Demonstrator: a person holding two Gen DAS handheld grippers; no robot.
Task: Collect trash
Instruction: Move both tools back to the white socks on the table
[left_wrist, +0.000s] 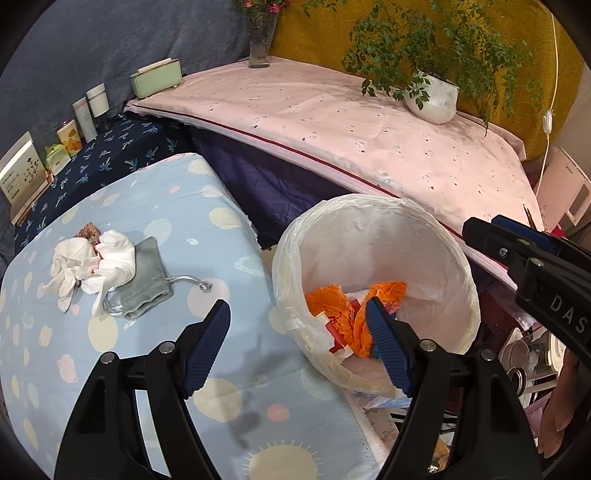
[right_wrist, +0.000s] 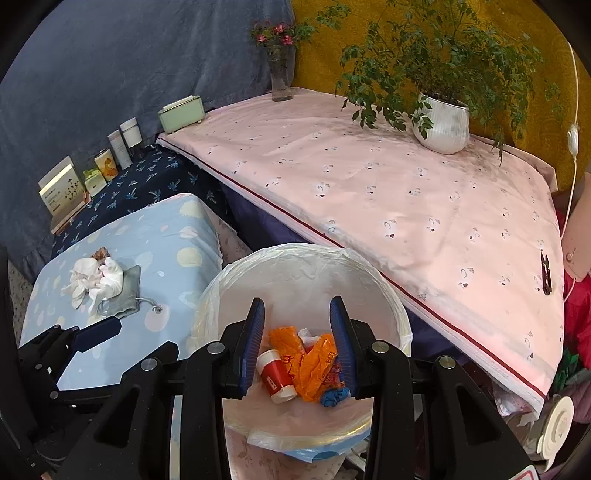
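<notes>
At the far left, a row of small boxes and bottles (left_wrist: 79, 125) lines the blue backdrop, and in front of it sits the low counter (left_wrist: 229, 266) draped in pale blue dotted cloth. On that counter lies a crumpled white tissue wad (left_wrist: 94, 264), resting partly on a grey drawstring pouch (left_wrist: 147, 284) and touching a small brown scrap (left_wrist: 88, 232) behind it. The left tool (left_wrist: 299, 314) hangs over the counter's near edge with its 2 jaws spread wide and nothing between them. Just right of the counter stands the lined bin (right_wrist: 306, 258), already holding an orange bag (right_wrist: 314, 363), a red and white cup (right_wrist: 275, 374) and a blue scrap (right_wrist: 334, 397). The right tool (right_wrist: 297, 321) hovers directly above the bin's mouth, jaws apart and empty, which suggests a drop step is finished. Farther right stretches the pink counter (right_wrist: 406, 206) with a potted plant (right_wrist: 441, 125) and a flower vase (right_wrist: 281, 79). The next move probably calls for one tool to swing left, descend over the tissue wad and pinch it without snagging the pouch underneath.
</notes>
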